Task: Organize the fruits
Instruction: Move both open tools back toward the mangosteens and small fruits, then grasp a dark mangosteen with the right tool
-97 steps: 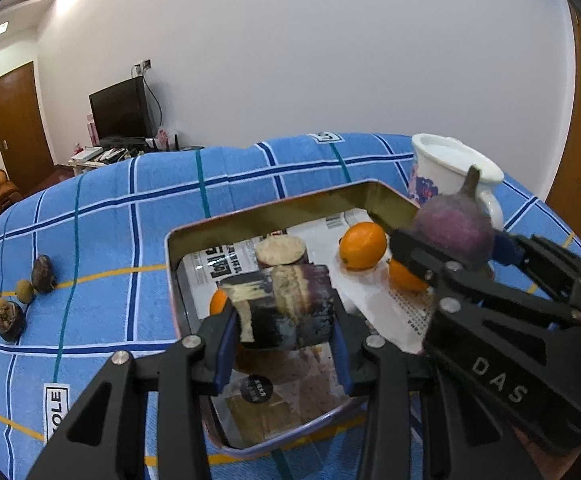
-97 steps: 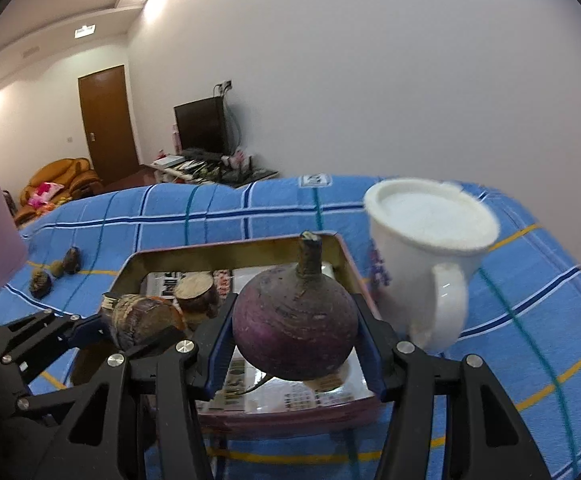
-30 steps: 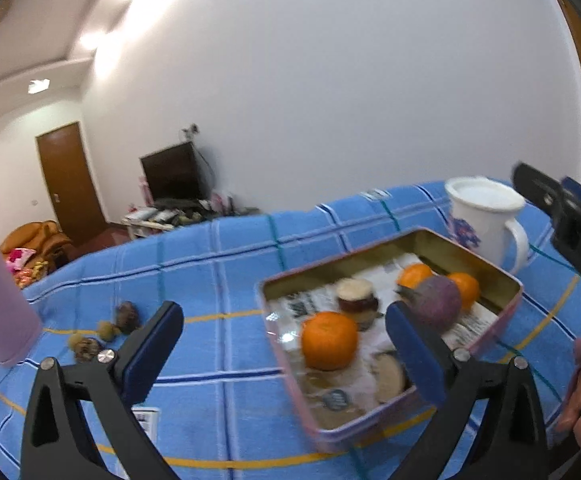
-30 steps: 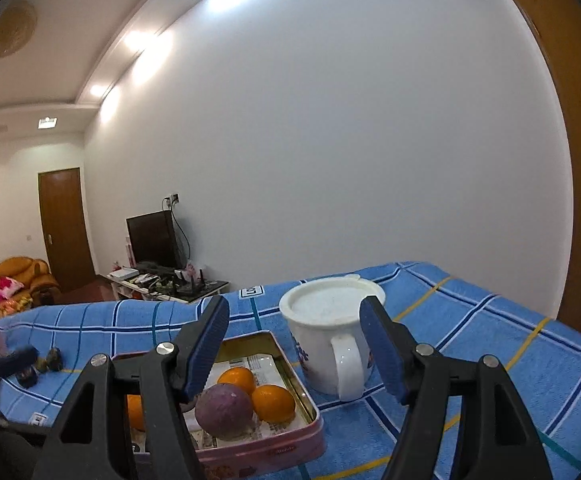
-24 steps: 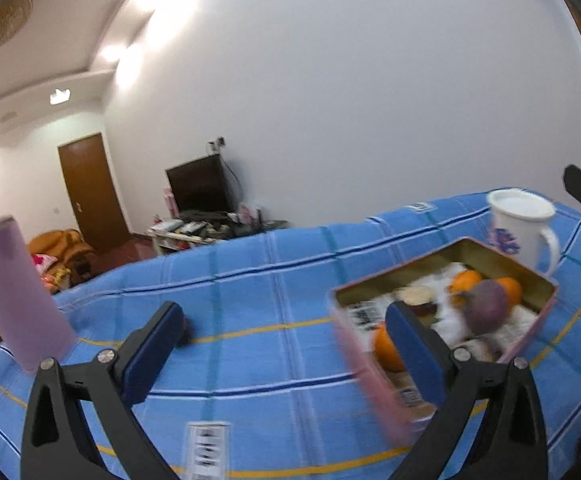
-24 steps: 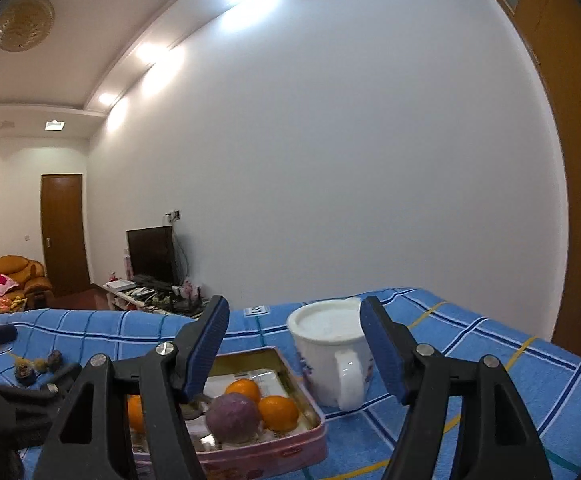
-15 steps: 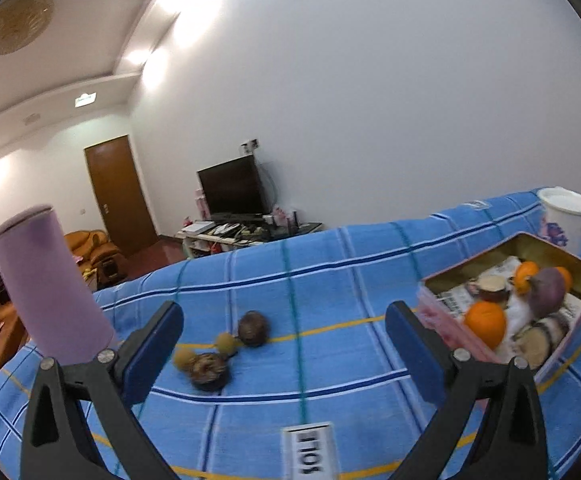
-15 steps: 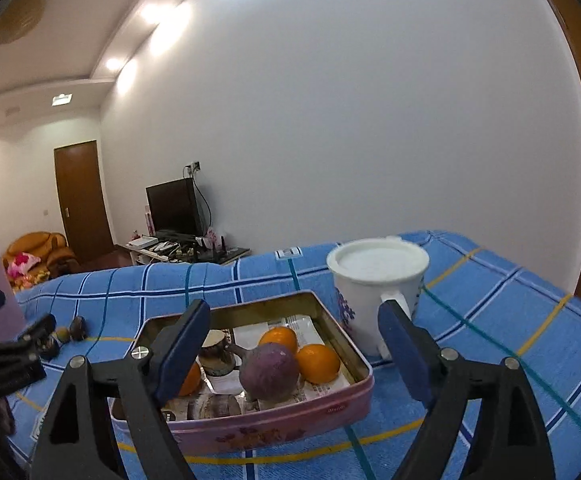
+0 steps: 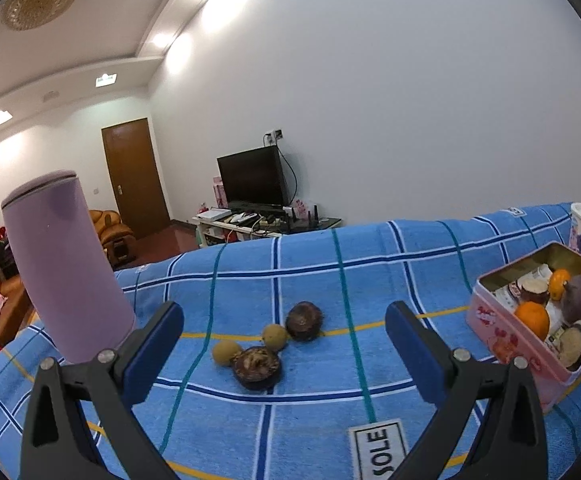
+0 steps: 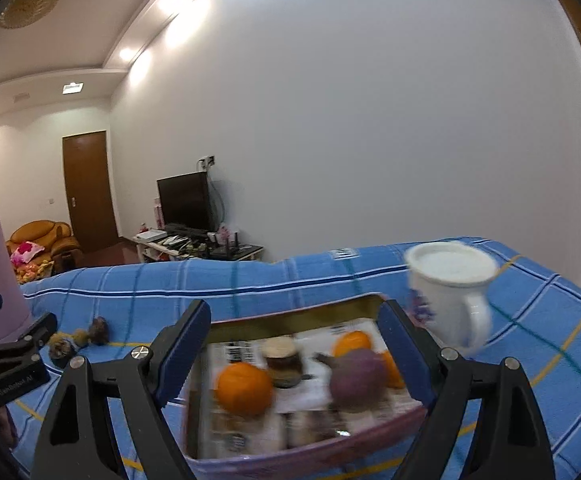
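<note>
A pink tin (image 9: 506,334) (image 10: 290,460) on the blue checked cloth holds oranges (image 10: 243,388), a purple round fruit (image 10: 358,374) and brown cut pieces. In the left wrist view a cluster of small fruits lies on the cloth: two dark brown ones (image 9: 256,366) (image 9: 304,320) and two small tan ones (image 9: 224,352). My left gripper (image 9: 282,352) is open, with the cluster just ahead between its fingers and nothing touched. My right gripper (image 10: 294,344) is open in front of the tin, its jaws empty.
A tall lilac cylinder (image 9: 64,264) stands at the left of the cloth, close to my left finger. A white mug (image 10: 450,292) stands right of the tin. A TV stand, door and sofa are in the room behind.
Both grippers let go of their fruit into the tin and drew back. The left one has swung left to face the loose cluster; the right one widened and now faces the tin.
</note>
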A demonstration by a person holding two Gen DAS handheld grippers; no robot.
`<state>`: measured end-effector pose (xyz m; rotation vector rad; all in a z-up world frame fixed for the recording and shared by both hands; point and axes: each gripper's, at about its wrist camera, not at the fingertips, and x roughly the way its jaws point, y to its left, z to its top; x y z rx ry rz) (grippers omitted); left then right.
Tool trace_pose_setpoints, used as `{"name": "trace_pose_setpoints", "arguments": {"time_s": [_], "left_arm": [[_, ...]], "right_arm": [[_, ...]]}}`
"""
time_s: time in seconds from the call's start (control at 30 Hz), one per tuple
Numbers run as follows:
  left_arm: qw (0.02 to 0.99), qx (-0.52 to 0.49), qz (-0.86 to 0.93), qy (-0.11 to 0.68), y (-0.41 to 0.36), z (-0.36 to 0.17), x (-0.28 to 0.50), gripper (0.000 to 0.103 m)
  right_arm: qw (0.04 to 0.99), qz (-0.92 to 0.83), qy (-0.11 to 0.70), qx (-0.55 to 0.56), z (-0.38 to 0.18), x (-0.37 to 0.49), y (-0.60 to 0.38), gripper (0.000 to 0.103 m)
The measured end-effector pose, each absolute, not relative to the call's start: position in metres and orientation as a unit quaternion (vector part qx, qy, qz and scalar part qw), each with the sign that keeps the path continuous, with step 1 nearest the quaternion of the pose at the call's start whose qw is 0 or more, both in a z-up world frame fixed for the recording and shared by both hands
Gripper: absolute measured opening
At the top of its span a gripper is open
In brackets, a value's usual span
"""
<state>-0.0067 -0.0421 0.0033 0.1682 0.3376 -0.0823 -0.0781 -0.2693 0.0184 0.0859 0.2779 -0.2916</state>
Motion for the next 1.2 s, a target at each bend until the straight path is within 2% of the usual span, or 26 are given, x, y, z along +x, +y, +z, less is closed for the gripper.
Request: {"name": "trace_pose_setpoints", "arguments": {"time_s": [0.63,0.9,0.93,1.0,1.2], "left_arm": [[0.969,0.050,0.087,0.225,0.048,-0.006,0.045,0.103],[0.950,0.027,0.147,0.275,0.088,-0.018,0.066,0.102],[0.948,0.031,0.149,0.279,0.089,-0.020,0.067,0.102],[0.946,0.037,0.142,0.289,0.087,-0.024,0.070,0.100],[0.943,0.033,0.122,0.308,0.088,-0.026,0.073,0.098]], "right_arm": [[0.986,-0.061,0.155,0.024,0.011,-0.020,-0.175,0.087],[0.972,0.009,0.234,0.015,0.000,0.027,-0.141,0.086],[0.968,0.017,0.250,0.012,-0.003,0.035,-0.136,0.082],[0.960,0.033,0.279,0.006,-0.010,0.048,-0.128,0.052],[0.937,0.065,0.342,0.026,-0.026,0.098,-0.122,0.052]]}}
